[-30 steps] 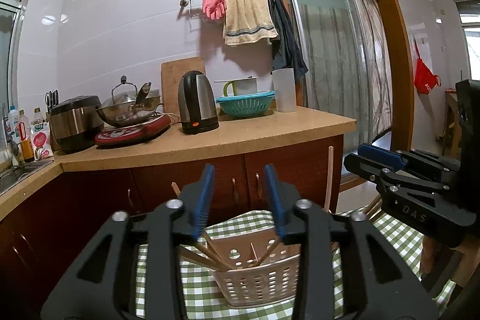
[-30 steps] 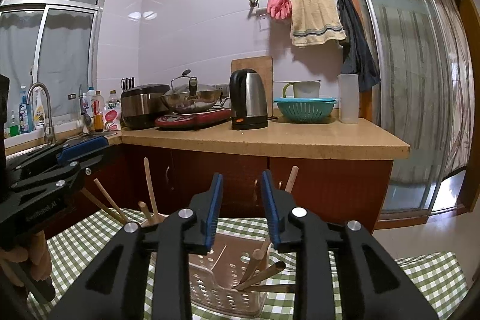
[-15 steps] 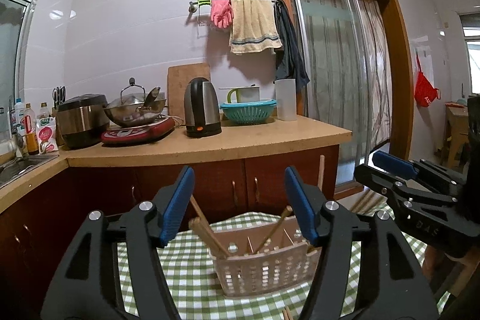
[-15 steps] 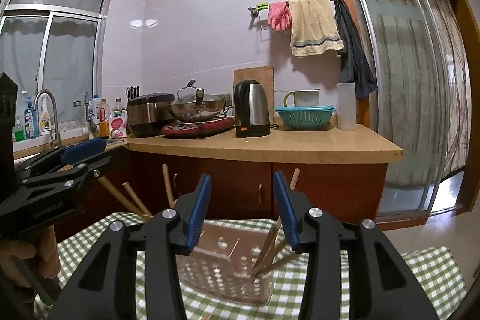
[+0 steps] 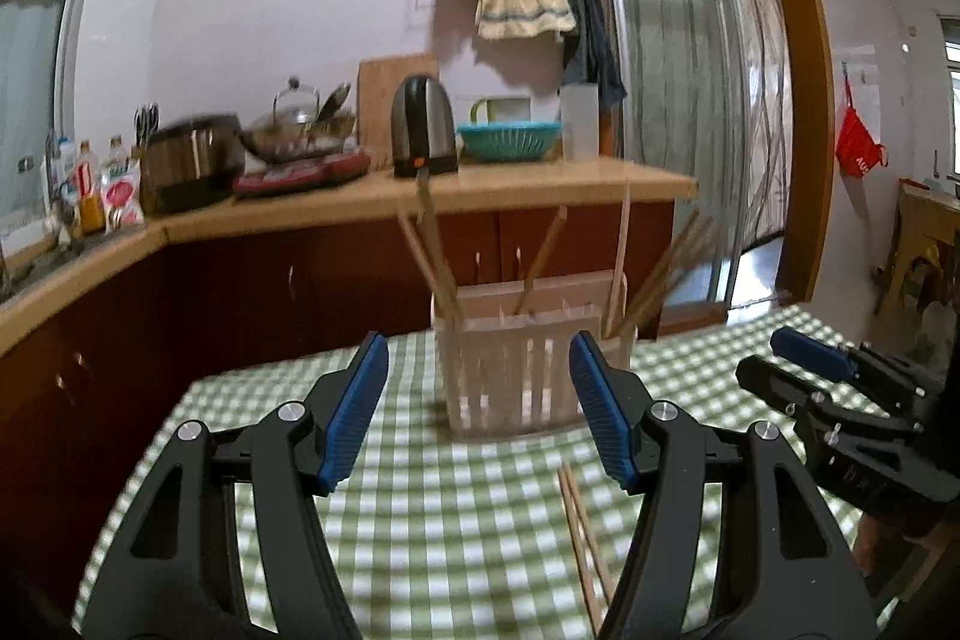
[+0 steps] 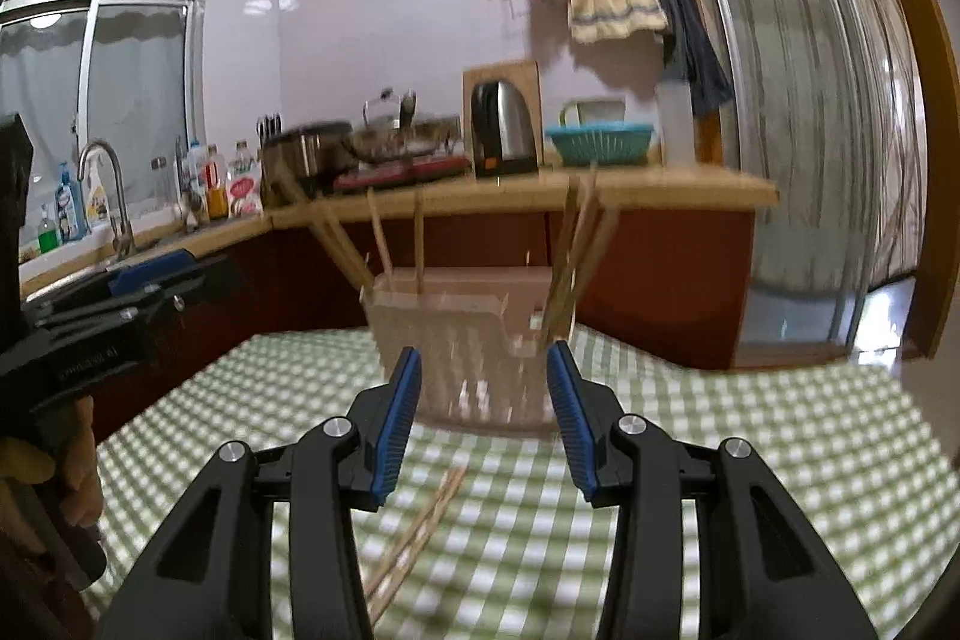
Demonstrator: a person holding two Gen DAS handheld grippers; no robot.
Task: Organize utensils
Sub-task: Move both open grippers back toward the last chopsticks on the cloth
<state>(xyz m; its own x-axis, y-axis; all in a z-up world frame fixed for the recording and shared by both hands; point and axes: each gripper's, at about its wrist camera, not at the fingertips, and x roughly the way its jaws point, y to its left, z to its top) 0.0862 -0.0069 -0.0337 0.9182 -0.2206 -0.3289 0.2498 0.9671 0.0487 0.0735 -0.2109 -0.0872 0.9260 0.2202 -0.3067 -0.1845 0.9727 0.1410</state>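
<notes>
Checked desk (image 5: pixel 456 538) filling the lower half of both views, green-and-white cloth over it. Slotted pale holder (image 5: pixel 528 370) standing upright toward the far edge, several wooden chopsticks (image 5: pixel 435 244) already leaning in its compartments, tips fanned outward.

Left tool (image 5: pixel 480 406) empty, jaws standing moderately wide, nothing between the blue pads. Right tool (image 6: pixel 483 415) likewise empty, jaws parted somewhat less, no contact with anything. Left tool also visible at the left edge of the right wrist view (image 6: pixel 120 292), gripped by a hand (image 6: pixel 72 466).

Loose pair (image 5: pixel 585 538) of chopsticks lying flat on the cloth — still to be put away. Position: between tools and holder, nearer than the holder, below and just right of the left tool's centre line; in the right wrist view (image 6: pixel 414 532) below and just left of the right tool's centre. So the pair sits in the gap between the two tools, neither clearly closer. Long axis running roughly away from the person toward the holder, slightly slanted — roughly in line with the way both tools point. Likely need: jaws brought down across the sticks, not along them, before closing.
</notes>
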